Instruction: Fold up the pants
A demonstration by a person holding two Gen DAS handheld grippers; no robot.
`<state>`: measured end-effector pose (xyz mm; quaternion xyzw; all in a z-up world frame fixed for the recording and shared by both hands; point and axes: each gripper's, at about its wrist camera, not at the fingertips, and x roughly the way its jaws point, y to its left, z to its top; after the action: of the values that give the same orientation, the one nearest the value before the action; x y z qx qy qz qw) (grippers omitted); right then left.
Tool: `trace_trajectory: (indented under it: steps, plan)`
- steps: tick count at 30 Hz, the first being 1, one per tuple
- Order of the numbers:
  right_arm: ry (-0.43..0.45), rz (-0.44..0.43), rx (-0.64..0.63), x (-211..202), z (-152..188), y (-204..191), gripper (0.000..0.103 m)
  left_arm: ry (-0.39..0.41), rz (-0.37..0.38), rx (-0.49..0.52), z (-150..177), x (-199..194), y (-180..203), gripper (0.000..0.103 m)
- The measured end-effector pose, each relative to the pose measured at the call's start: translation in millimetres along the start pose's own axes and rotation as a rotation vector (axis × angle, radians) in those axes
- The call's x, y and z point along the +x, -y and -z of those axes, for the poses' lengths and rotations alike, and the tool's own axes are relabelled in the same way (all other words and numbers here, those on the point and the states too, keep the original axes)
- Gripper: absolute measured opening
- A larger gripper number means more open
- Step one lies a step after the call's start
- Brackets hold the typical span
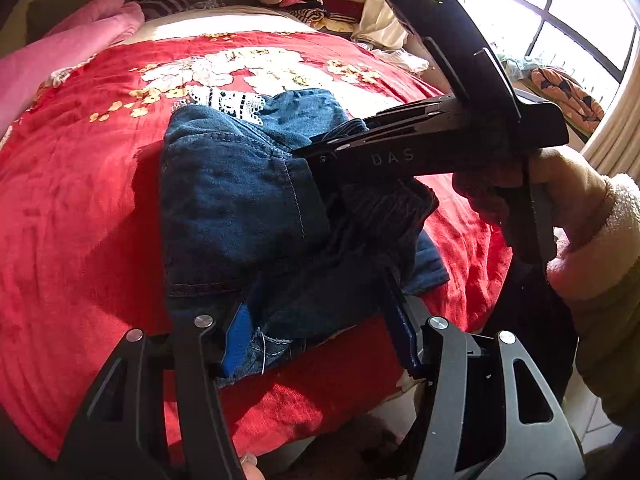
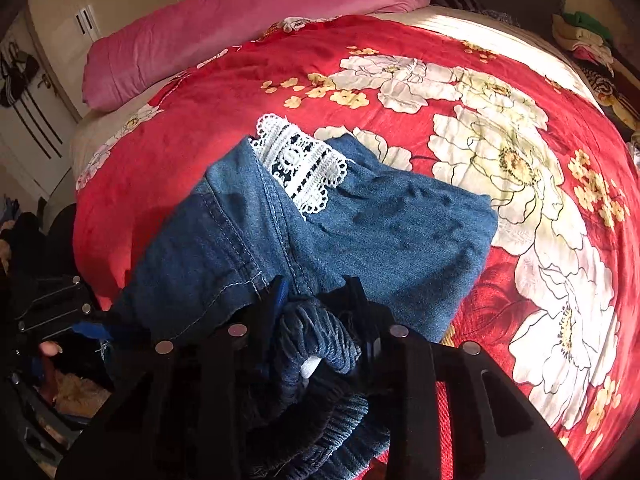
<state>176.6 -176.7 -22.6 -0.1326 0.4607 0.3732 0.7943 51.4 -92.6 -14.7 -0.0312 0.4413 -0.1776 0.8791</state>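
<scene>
Blue pads of the left tool (image 1: 320, 324) straddle the near edge of the pants (image 1: 240, 200), lower centre, clamped on denim. Those pants sit mid-frame on the red bed (image 1: 80, 220). Best to lift both corners together, evenly. From the right, the hand (image 1: 532, 196) angles its tool down.

Right tool (image 2: 320, 304), bottom centre, pinches the bunched waistband (image 2: 320, 336); pants (image 2: 360, 232) lie just beyond.

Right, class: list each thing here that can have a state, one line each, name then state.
Jeans: folded into a bundle, lace trim showing, on the blanket.
Blanket: spread flat over the bed.
Left tool: jaws around the jeans' near edge.
Right tool: clamped on bunched denim.
</scene>
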Motion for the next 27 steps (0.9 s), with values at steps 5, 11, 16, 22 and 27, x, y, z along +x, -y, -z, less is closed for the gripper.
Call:
trace_trajectory:
  steps: [5,11,16,22,27]
  plan:
    - [0.097,0.061,-0.033,-25.5,-22.2,-8.5,0.025,0.031,-0.013,-0.004,-3.5,-3.9,1.7,0.050]
    - [0.085,0.138,-0.042,-3.8,-37.9,4.5,0.025,0.020,-0.042,0.031,-4.4,5.0,8.3,0.050]
    - [0.086,0.084,0.064,7.1,-21.6,23.0,0.033,0.008,-0.044,0.044,-1.3,8.2,9.7,0.050]
    - [0.247,0.012,0.153,-52.4,-6.2,24.7,0.040,0.007,-0.041,0.040,0.4,6.4,9.8,0.050]
    - [0.259,-0.044,0.131,-71.1,18.9,4.2,0.038,0.006,-0.026,0.015,0.6,0.8,6.7,0.050]
